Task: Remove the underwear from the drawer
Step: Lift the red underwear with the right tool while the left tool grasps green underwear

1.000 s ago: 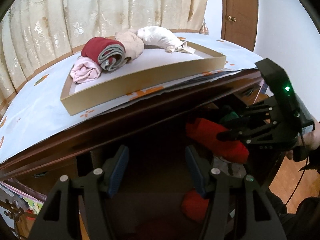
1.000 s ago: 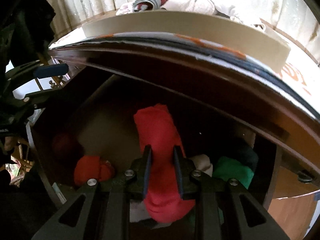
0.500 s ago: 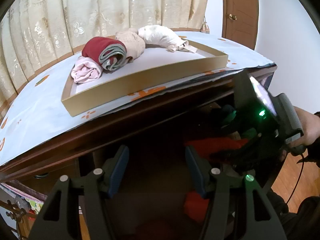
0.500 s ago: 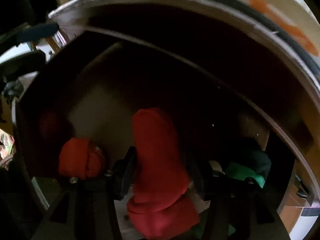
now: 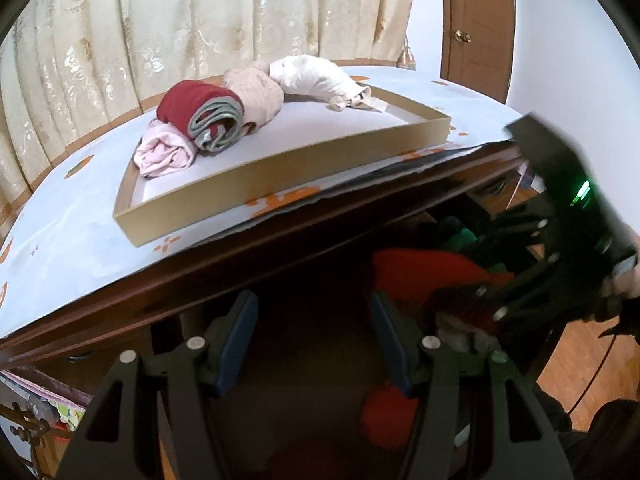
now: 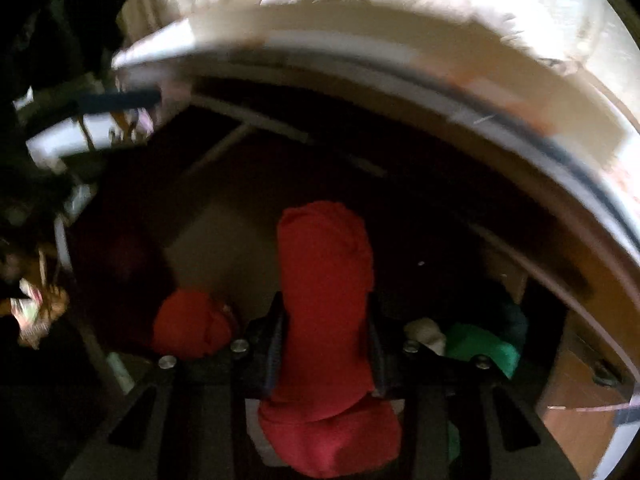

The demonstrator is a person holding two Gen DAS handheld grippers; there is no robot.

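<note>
The right gripper (image 6: 325, 344) has its jaws on both sides of a long red rolled cloth (image 6: 326, 292), which is the underwear to take out; the jaws press its sides, so it looks grasped, and the roll stands out in front of the fingers while its thick end hangs below them. The roll is above the inside of the dark wooden drawer (image 6: 224, 240), not yet outside it. Beside it in the drawer lie a smaller red bundle (image 6: 192, 324) on the left and a green folded cloth (image 6: 480, 344) with a small white piece (image 6: 426, 332) on the right.

The left gripper (image 5: 314, 340) waits in front of the drawer with its blue-padded jaws released and nothing between them.

On the counter above, which a pale blue cover with orange flowers (image 5: 68, 240) covers, a shallow cardboard tray (image 5: 280, 172) holds four rolled garments.

To do this step well, the person probably should lift the roll straight up and toward the body. The counter edge hangs over the drawer, so the roll can catch there. The grip should remain firm, because the heavy lower end may slip.
</note>
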